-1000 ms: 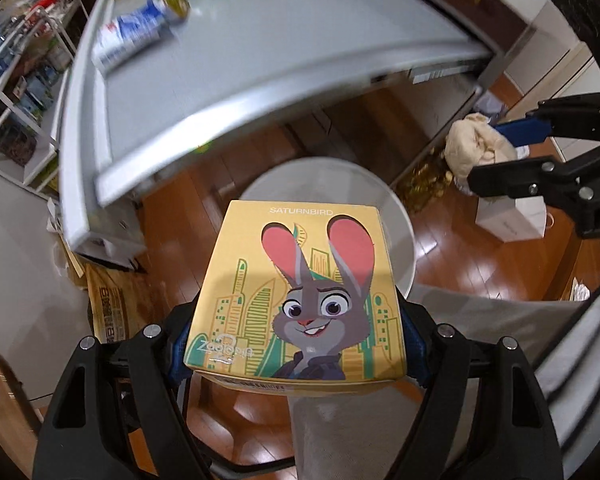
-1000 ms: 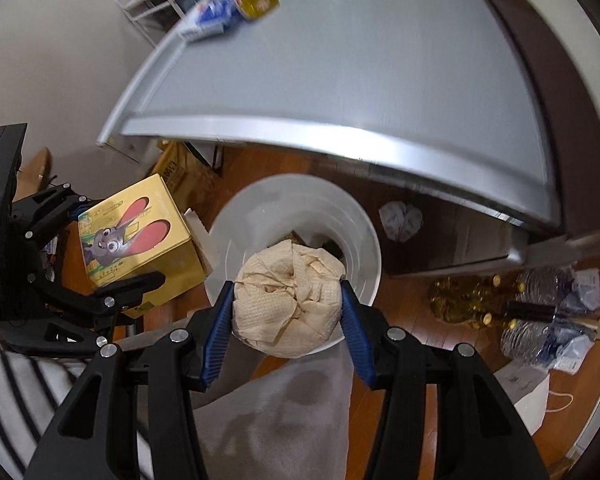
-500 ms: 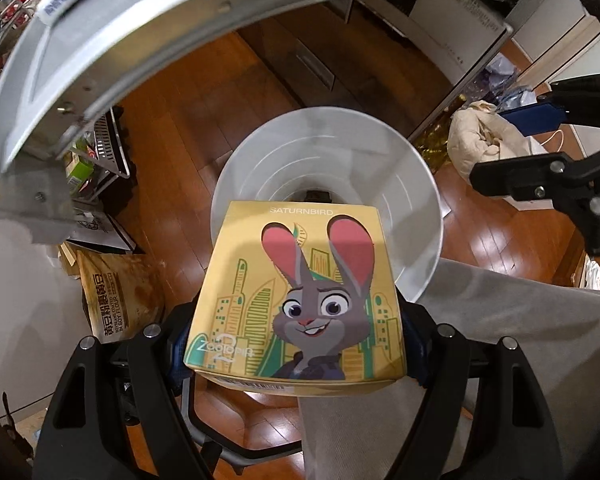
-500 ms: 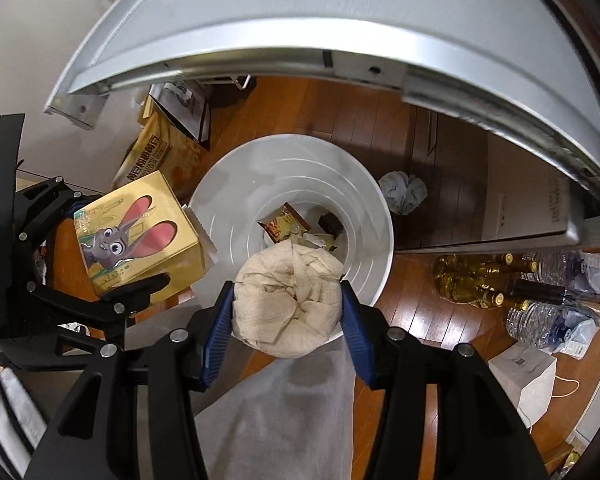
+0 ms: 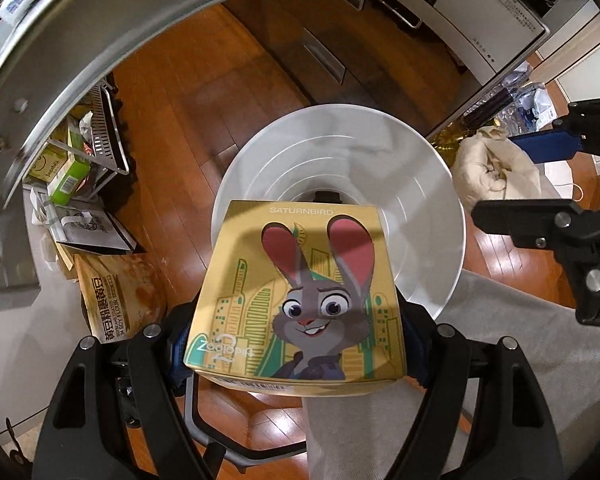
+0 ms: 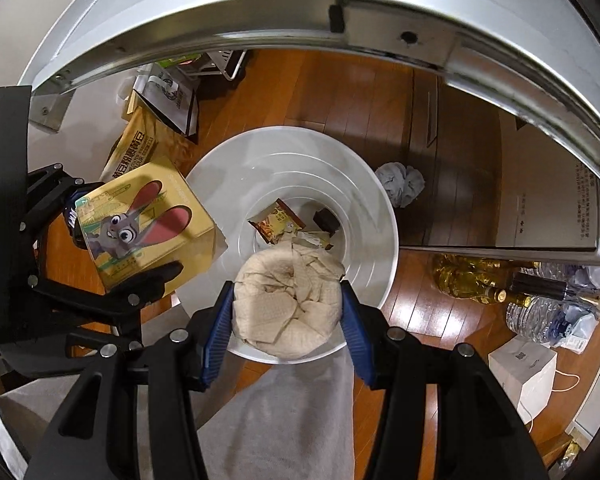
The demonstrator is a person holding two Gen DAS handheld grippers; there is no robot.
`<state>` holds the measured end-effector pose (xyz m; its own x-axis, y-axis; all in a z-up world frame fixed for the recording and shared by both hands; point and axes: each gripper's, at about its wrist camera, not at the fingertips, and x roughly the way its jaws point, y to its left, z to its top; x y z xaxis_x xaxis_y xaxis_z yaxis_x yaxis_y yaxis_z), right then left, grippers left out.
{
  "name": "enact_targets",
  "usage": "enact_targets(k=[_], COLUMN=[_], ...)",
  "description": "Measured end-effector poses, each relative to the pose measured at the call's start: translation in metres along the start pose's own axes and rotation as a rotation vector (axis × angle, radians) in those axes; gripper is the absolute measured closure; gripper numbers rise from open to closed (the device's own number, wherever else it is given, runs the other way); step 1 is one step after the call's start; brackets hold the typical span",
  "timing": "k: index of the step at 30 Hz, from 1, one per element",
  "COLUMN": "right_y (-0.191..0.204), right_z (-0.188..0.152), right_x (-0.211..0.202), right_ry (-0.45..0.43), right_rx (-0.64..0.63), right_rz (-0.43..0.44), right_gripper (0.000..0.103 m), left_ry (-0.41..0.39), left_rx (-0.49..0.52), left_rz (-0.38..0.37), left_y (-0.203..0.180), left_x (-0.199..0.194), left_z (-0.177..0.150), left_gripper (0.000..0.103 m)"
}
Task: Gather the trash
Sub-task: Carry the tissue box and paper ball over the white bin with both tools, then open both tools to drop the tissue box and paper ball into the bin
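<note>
My left gripper is shut on a yellow rabbit-print box and holds it above the near rim of a white round trash bin. My right gripper is shut on a crumpled beige paper towel wad above the bin's near rim. The box and left gripper show at the left of the right wrist view. The wad shows at the right of the left wrist view. A snack wrapper and other scraps lie in the bin's bottom.
The steel table edge arcs overhead. On the wood floor: a soy flour bag, a crumpled grey paper right of the bin, bottles, a white box. Grey trouser legs lie below the grippers.
Both grippers have dropped below the table edge and closer to the bin, still holding the box and the wad. The bin's inside has come into view.
</note>
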<state>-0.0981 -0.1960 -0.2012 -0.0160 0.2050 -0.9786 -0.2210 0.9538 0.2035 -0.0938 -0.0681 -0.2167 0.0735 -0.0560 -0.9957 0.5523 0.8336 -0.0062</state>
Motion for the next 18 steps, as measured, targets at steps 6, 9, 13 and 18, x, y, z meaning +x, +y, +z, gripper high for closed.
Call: enact_targets(k=[6,9,13,18], right_y=[0.0044,0.0054,0.0049,0.0046], right_z=[0.0055,0.0076,0.0093,0.0094], right_x=[0.0071,0.0096,0.0100,0.0113], right_ry=[0.012,0.015,0.020,0.025], right_rx=[-0.016,-0.017,-0.014,-0.003], right_rz=[-0.010,-0.013,-0.010,-0.009], right_gripper=[0.054,0.054,0.053,0.053], left_ry=[0.007,0.002,-0.007,-0.003], left_rx=[0.008,0.005,0.005,0.006], left_rz=[0.002,0.001,0.000,-0.040], left_y=[-0.0017,0.0020,0.0035,0.0043], left_x=[0.0006,0.0007,-0.0015,-0.0032], left_z=[0.0037,0.0063,0.0074,0.0063], left_gripper=[0.024,0.024,0.024,0.023])
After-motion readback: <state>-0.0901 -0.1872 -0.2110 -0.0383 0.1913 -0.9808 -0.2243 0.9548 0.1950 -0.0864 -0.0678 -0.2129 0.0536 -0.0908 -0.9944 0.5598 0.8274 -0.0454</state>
